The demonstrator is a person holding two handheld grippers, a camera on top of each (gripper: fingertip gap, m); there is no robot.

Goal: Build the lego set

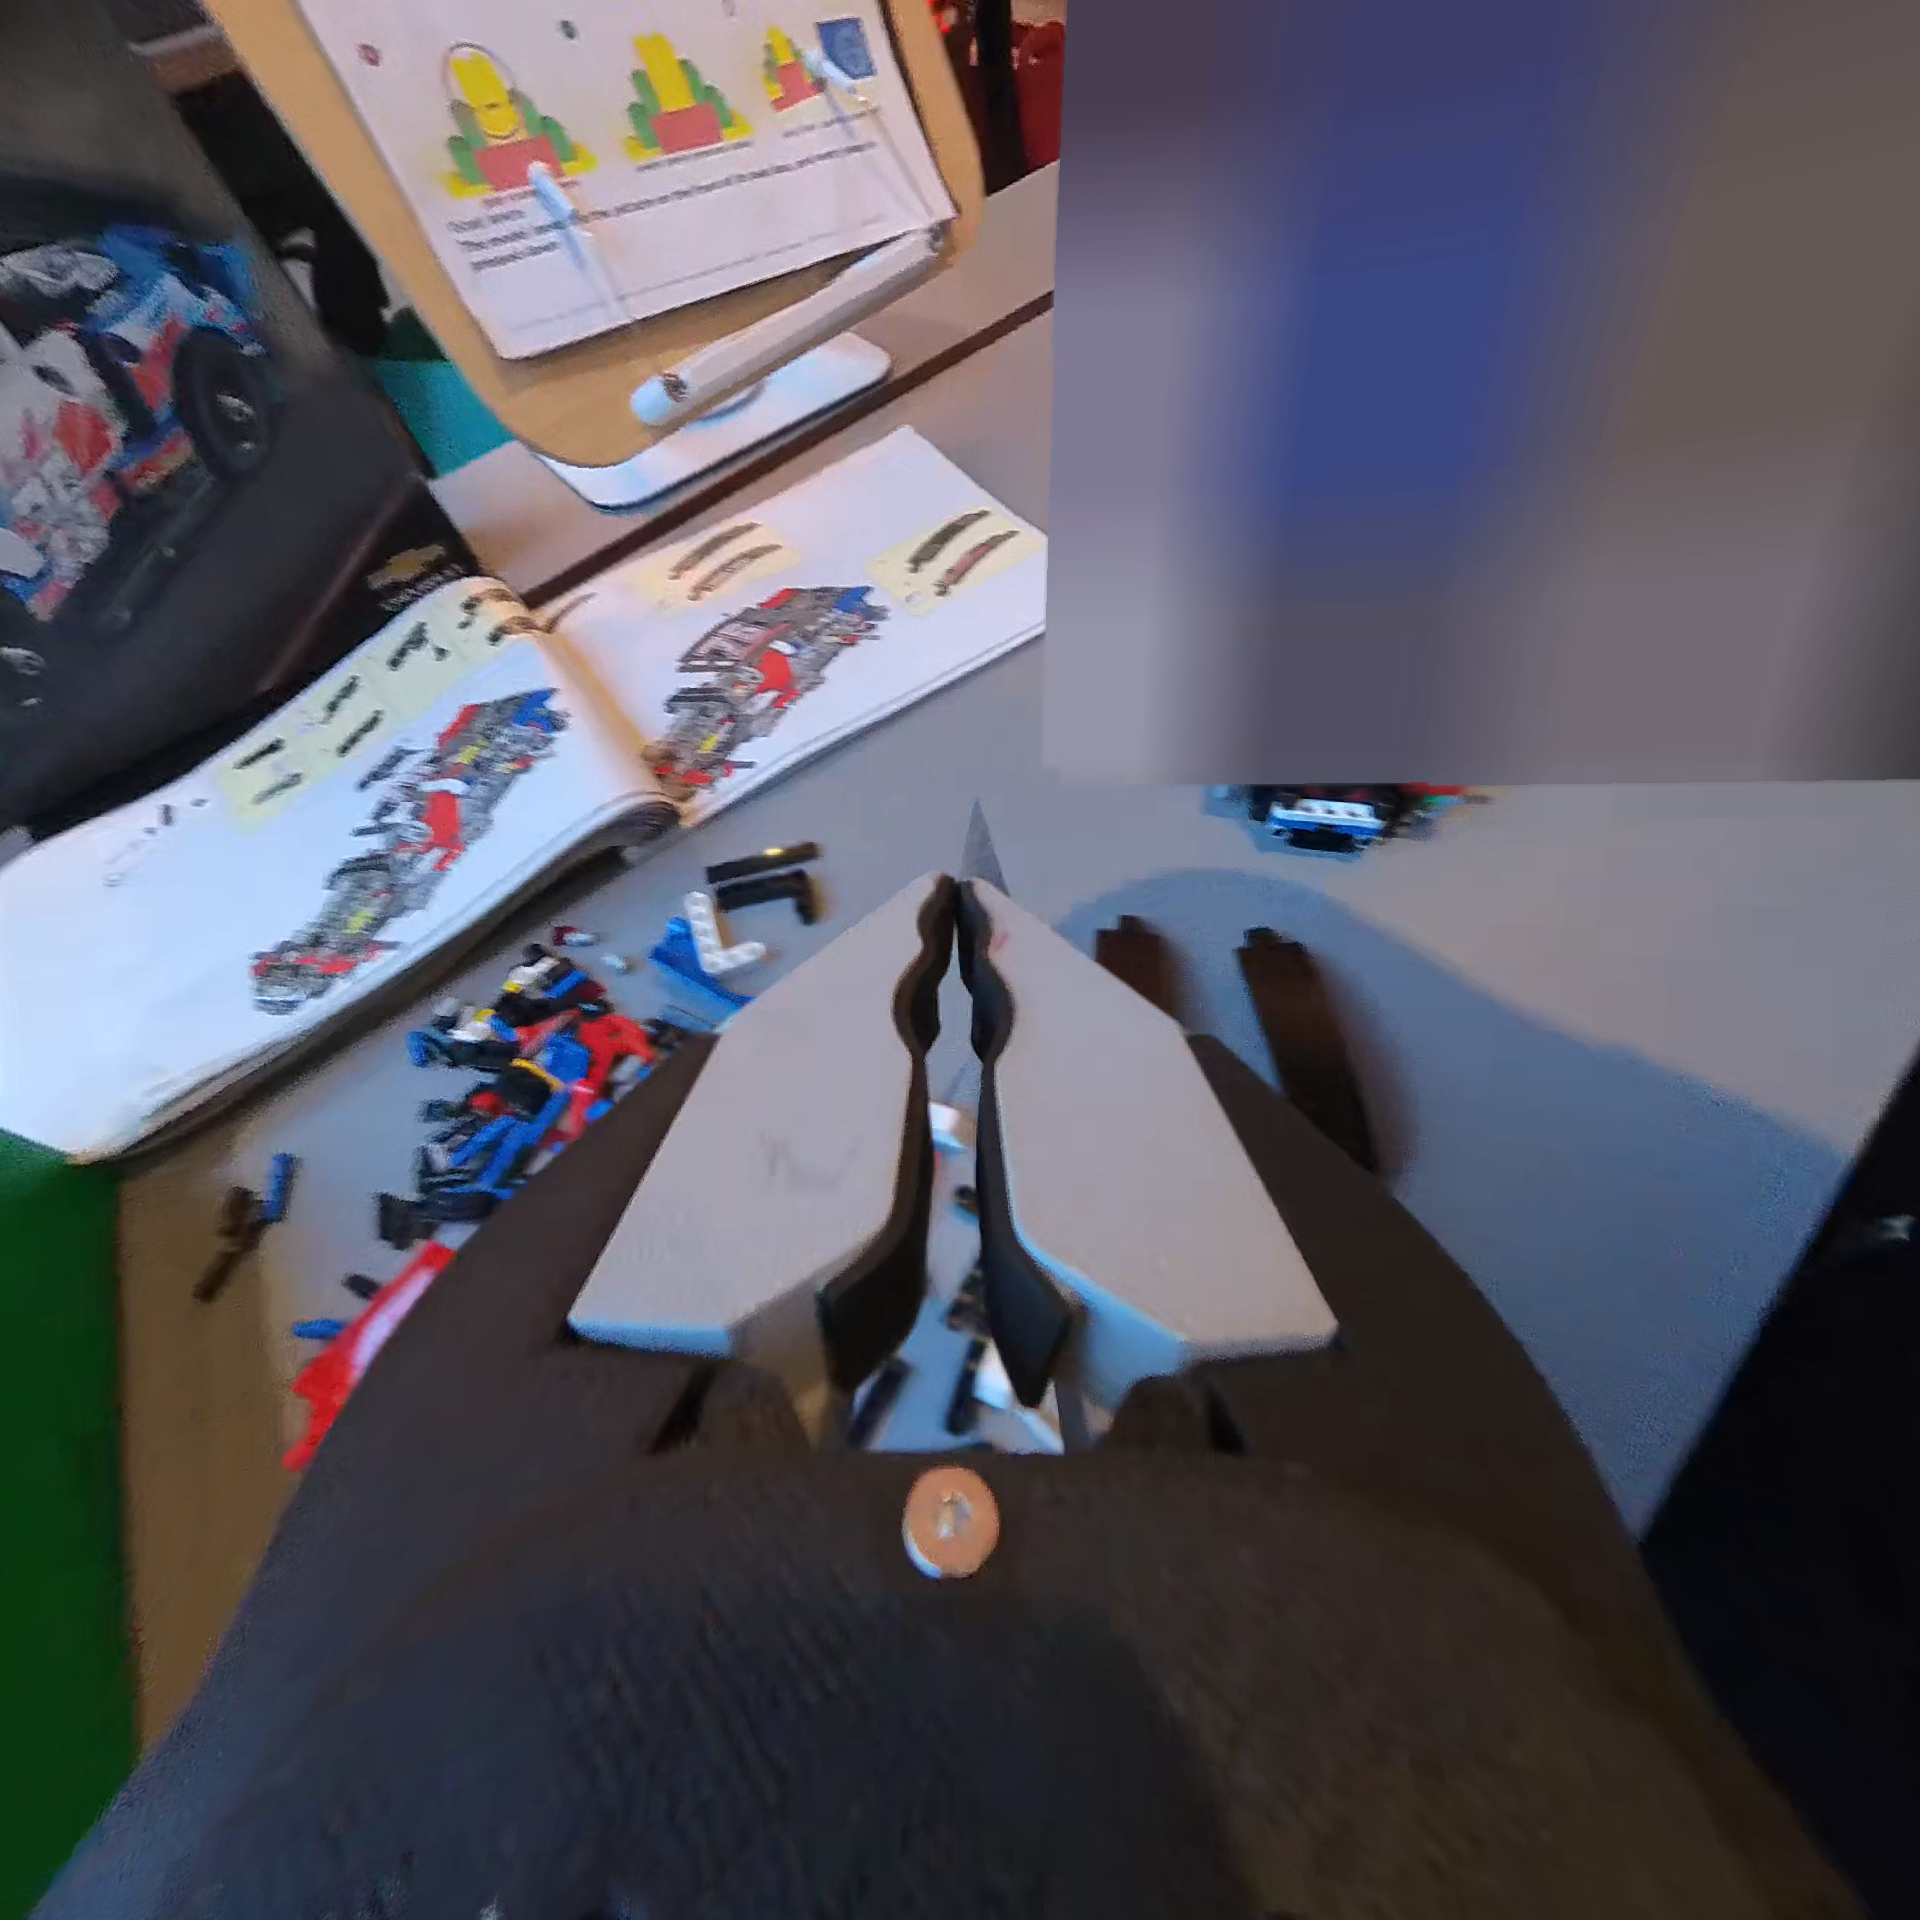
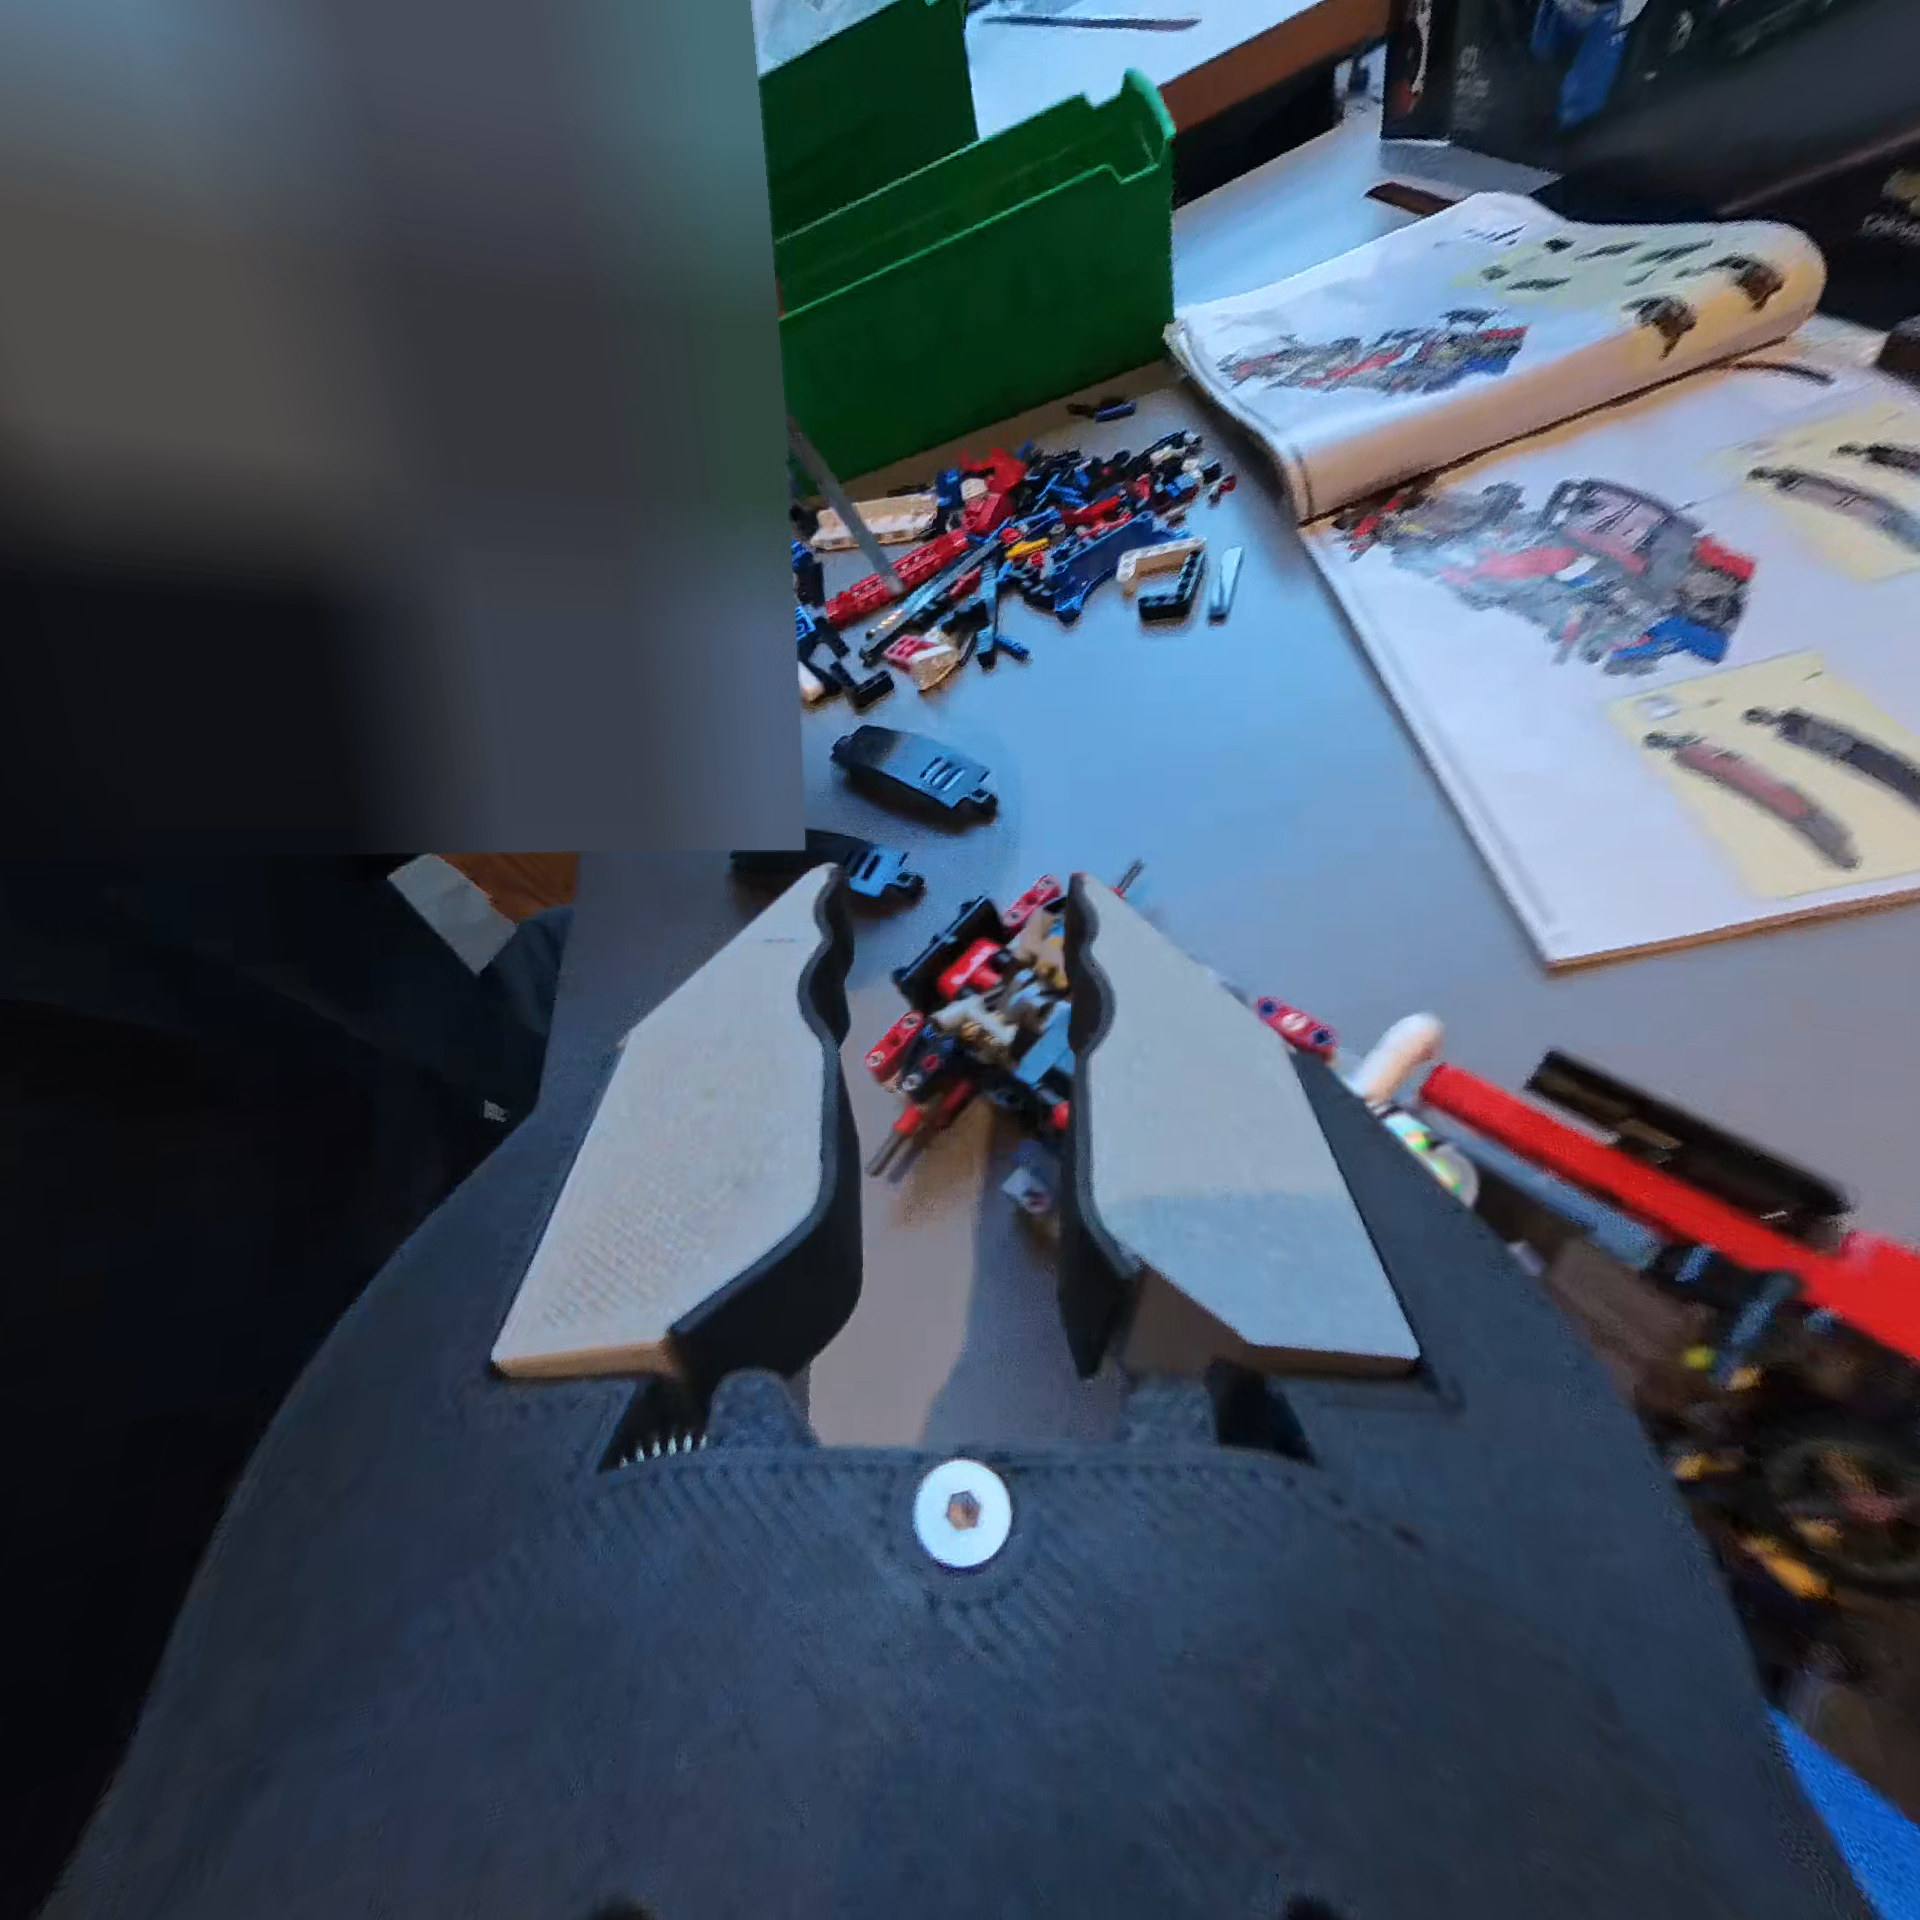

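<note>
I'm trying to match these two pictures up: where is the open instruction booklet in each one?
Left wrist view: the open instruction booklet lies at left, beyond the loose brick pile.
Right wrist view: the booklet lies at upper right.
Shared landmark: the brick pile, beside the booklet in both.

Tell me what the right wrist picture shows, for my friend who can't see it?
The open right gripper hangs over a small half-built lego piece on the grey table. Behind lie a heap of loose bricks, a green bin and an open instruction book.
</note>
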